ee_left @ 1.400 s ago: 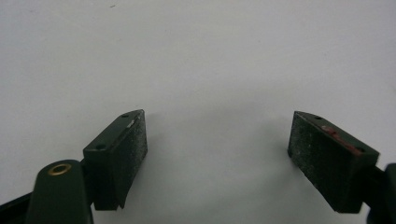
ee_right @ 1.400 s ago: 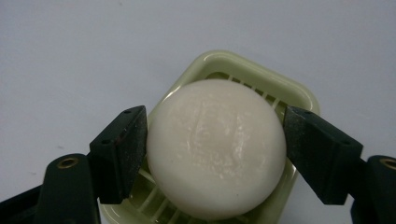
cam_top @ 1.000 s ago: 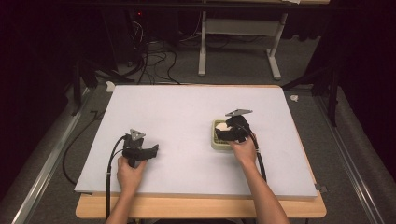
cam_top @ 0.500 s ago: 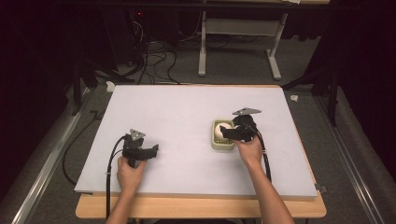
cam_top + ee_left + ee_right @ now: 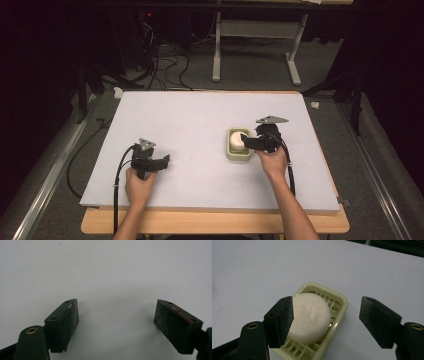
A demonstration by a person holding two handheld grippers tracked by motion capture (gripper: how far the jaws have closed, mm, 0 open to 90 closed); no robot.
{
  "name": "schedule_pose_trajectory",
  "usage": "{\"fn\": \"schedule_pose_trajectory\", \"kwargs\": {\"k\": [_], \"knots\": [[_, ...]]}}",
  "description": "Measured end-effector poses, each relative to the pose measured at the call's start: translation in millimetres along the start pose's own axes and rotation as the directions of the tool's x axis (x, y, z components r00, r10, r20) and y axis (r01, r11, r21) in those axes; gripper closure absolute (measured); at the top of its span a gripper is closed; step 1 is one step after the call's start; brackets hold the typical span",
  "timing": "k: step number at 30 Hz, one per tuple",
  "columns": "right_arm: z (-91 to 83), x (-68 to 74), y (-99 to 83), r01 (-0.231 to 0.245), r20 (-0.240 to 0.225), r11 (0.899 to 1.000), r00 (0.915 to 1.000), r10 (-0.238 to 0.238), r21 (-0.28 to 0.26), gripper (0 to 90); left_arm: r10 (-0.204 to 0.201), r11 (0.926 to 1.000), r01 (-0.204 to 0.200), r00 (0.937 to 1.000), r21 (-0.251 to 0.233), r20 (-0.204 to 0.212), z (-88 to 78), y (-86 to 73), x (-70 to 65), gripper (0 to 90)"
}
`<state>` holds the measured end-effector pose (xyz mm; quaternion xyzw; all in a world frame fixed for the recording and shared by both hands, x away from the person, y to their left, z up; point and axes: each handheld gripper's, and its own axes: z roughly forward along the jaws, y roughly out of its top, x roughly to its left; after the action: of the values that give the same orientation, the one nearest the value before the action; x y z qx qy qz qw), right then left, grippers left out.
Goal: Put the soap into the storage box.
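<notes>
**Tongs apart above a soap dish**

Right gripper (image 5: 325, 322) stands with its two black jaws apart, having just been closing; the round white soap bar (image 5: 310, 317) lies behind the left jaw's tip, and no pad presses on it. The soap rests in a pale green slotted plastic dish (image 5: 337, 307), which sits flat on the white table sheet (image 5: 249, 270). From above, the right gripper (image 5: 250, 142) hangs over the dish's right edge, held by the person's right hand (image 5: 272, 160), with a grey three-cornered plate on top and a cable trailing back along the forearm. The dish (image 5: 238, 156) lies right of the table's middle. Left gripper (image 5: 116, 320) likewise has its jaws wide apart, with bare white sheet between them. In the high view the left gripper (image 5: 162, 162) sits low near the front left of the sheet, well apart from the dish, in the left hand (image 5: 139, 185).
</notes>
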<state>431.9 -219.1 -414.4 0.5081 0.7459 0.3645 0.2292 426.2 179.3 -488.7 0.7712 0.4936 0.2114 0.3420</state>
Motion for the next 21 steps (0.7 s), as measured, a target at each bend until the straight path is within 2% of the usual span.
{"fn": "schedule_pose_trajectory", "kwargs": {"k": [12, 21], "knots": [[-8.9, -9.6, -2.8, -0.019, 0.005, 1.0, 0.9998, 0.019, -0.02, 28.5, 0.0, 1.0, 0.0, 1.0, 0.0, 0.0, 0.0, 0.0, 0.0, 20.1], [-19.5, -22.5, -6.6, -0.044, 0.019, 0.998, 0.9988, 0.045, -0.038, 28.6, 0.0, 1.0, 0.0, 1.0, 0.0, 0.0, 0.0, 0.0, 0.0, 20.1]]}}
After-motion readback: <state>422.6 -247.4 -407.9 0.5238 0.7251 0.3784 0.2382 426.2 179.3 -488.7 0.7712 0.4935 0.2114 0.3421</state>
